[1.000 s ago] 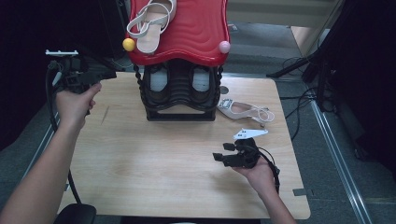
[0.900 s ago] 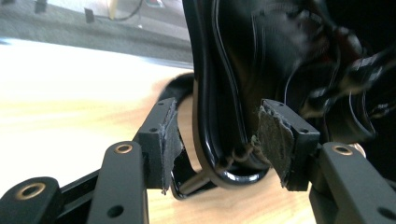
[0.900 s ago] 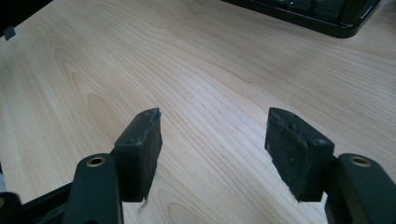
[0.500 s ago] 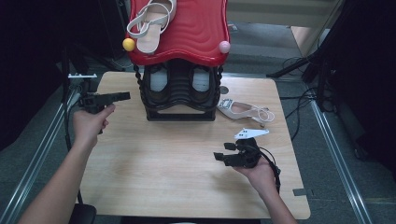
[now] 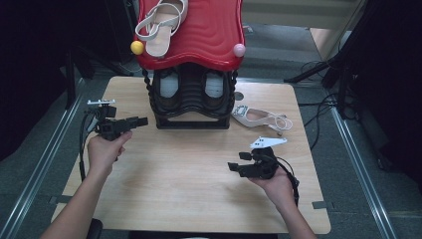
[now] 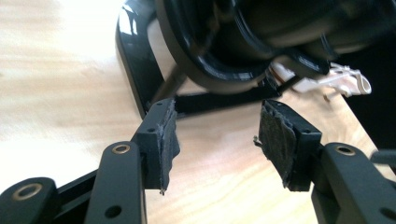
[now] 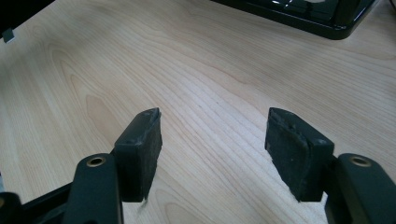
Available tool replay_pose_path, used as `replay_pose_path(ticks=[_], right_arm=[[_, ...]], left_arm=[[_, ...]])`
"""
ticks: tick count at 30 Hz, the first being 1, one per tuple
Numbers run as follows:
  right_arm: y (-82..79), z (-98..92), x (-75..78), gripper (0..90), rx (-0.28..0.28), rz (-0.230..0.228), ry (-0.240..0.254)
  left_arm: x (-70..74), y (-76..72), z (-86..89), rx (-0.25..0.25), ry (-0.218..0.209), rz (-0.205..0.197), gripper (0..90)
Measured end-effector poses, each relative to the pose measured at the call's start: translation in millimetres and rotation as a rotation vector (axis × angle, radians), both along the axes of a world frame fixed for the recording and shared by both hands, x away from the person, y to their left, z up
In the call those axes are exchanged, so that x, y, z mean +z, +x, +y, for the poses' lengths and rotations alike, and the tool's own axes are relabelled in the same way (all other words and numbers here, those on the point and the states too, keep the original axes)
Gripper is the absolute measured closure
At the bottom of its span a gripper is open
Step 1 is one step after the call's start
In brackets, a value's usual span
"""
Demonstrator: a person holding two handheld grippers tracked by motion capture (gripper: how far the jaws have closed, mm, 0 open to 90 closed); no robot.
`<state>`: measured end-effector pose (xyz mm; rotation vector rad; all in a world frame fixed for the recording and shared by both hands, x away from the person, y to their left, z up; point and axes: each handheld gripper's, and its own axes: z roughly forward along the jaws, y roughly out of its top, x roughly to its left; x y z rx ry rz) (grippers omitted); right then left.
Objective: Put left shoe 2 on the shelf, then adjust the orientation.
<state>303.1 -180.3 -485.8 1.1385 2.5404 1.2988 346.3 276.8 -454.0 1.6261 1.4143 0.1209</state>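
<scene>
A shoe rack stands at the table's back middle, with a red top shelf (image 5: 209,37) over a black lower frame (image 5: 191,107). One beige strappy sandal (image 5: 159,25) lies on the red shelf. Its match (image 5: 261,118) lies on the table right of the rack. Two dark shoes (image 5: 169,87) sit in the lower tier. My left gripper (image 5: 143,120) points at the rack's left foot (image 6: 135,60); its jaws have just been opening, with nothing between them (image 6: 218,112). My right gripper (image 5: 238,161) rests open over bare wood (image 7: 212,114).
A yellow ball (image 5: 137,48) and a pink ball (image 5: 239,50) cap the red shelf's front corners. The wooden table (image 5: 189,189) has bare room in front of the rack. Black stands and cables (image 5: 318,107) crowd the floor at the right.
My left hand came down and moved right, from beyond the table's left edge to just left of the rack's base. The right hand stayed put.
</scene>
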Motion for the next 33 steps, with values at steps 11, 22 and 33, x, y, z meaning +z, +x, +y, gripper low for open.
replay_pose_path(ticks=[11, 22, 33], right_arm=[[1.8, -0.9, -0.8, 37.5, -0.003, 0.006, 0.001], [4.2, -4.5, -0.2, 37.6, -0.012, 0.001, 0.004], [5.0, -8.4, 2.0, 39.7, -0.016, -0.006, 0.011]], left_arm=[[-19.1, -24.3, 0.1, -0.035, -0.014, 0.007, 45.1], [-25.6, -28.3, 12.3, -0.009, -0.040, 0.016, 44.8], [-25.9, -27.8, 12.2, -0.025, -0.043, 0.012, 44.5]])
